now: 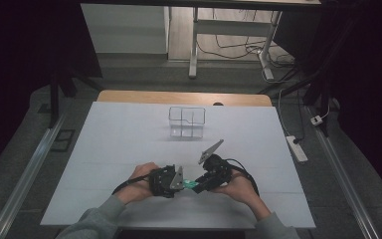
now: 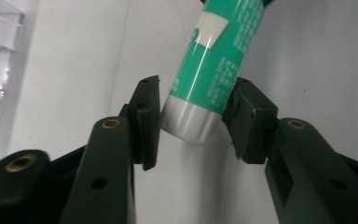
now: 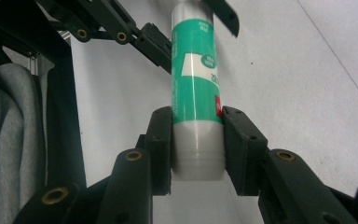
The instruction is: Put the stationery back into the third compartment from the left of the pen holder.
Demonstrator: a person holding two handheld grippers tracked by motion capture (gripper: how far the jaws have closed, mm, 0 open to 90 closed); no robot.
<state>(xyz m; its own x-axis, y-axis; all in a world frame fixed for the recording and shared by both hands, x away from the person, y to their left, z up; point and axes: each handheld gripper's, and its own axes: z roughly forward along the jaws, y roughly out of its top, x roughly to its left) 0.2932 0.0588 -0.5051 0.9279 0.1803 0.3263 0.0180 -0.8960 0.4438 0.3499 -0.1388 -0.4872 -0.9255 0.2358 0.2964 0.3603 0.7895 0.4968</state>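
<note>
Green cylindrical glue stick with white label and grey ends (image 3: pixel 196 79), lifted just above the white table sheet (image 1: pixel 129 144), on the person's side of the clear plastic two-compartment box (image 1: pixel 187 122) and well apart from it. Clamped at its pale grey cap end by the right gripper (image 3: pixel 196 144), both pads pressed flat against the cap. Straddled at its silver opposite end by the left gripper (image 2: pixel 196 123), jaws partly closed, one pad at the tube, the other just beside it; firm contact hard to judge. Held level between both hands (image 1: pixel 139 186), low and close together, grippers pointing at each other, grey sleeves (image 1: pixel 97 219) entering from the near edge.
</note>
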